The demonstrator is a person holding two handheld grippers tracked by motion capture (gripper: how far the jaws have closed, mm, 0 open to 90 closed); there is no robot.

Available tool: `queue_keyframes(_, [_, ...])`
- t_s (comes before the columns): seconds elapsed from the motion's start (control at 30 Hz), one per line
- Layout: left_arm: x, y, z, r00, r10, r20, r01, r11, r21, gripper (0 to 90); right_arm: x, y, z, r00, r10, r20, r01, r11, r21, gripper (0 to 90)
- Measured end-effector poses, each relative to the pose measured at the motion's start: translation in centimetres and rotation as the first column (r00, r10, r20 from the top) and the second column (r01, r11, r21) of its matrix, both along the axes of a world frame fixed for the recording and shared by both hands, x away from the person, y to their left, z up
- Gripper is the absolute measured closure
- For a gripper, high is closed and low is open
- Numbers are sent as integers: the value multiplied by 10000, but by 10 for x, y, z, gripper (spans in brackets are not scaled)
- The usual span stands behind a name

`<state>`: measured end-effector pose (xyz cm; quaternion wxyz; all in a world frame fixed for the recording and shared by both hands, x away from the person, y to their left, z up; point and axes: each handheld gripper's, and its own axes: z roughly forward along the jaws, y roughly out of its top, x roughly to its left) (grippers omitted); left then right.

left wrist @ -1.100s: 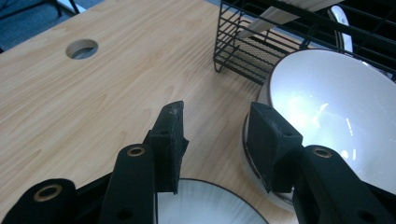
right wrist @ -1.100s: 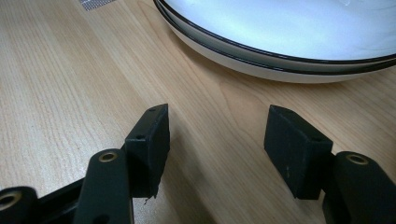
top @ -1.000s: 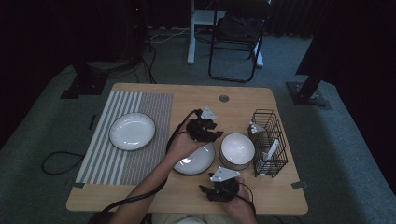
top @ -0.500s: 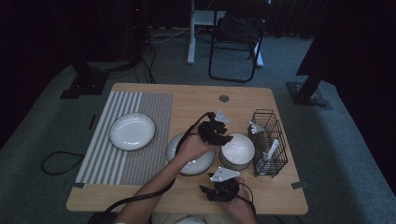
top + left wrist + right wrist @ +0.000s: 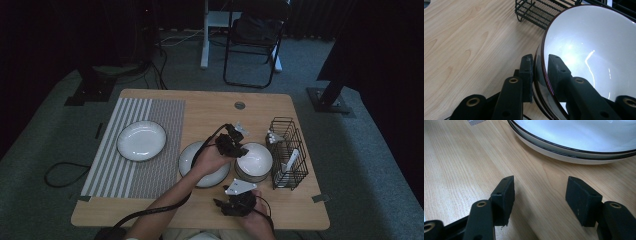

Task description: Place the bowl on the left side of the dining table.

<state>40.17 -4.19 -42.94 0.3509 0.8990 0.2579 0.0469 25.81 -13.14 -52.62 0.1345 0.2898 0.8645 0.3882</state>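
Left hand-held gripper (image 5: 235,145) has moved right across the tabletop (image 5: 210,107), off the middle plate (image 5: 192,159) where it hung a second ago, and now sits at the left edge of the bowl (image 5: 255,159). Its jaws have just been closing, with the bowl rim between them. Left gripper view: one pad inside the white bowl (image 5: 594,47), the other outside against the dark-edged wall, both looking snug on the rim, so I read it as a narrow pinch on the bowl. The bowl sits on the tabletop right of centre, between the middle plate and the wire rack (image 5: 289,152), just beside the rack; there seems to be a second bowl nested under it. Right hand-held gripper (image 5: 235,204) has stayed at the near edge, jaws wide apart, holding nothing; its view shows bare wood between the pads (image 5: 505,195) and stacked plates (image 5: 574,150) beyond. A further plate (image 5: 141,140) lies on the striped mat (image 5: 165,107) at left. Judgement: grasp just made, lift not begun; next move is probably carrying the bowl off, watching that the lower bowl does not drag along.
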Motion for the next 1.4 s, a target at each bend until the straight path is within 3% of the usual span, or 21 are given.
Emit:
queue_keyframes(0.13, [-1,-3,-1,9998,154,153,-158,9995,279,798,0,0,0,10000,0,9,0,10000,-1,399])
queue_keyframes(0.23, [2,-2,-2,9994,329,-125,-329,9995,16,817,0,0,0,10000,14,28,-14,10000,-7,399])
queue_keyframes(0.57, [1,-2,2,9992,392,-98,-393,9992,-60,819,0,0,0,10000,62,61,-62,10000,-9,398])
queue_keyframes(1.0, [5,6,13,9967,797,-143,-806,9932,-840,829,0,0,0,10000,63,54,-63,10000,8,396])
queue_keyframes(1.4, [3,9,22,9973,736,-86,-741,9892,-1261,828,0,0,0,10000,77,40,-77,10000,9,395])
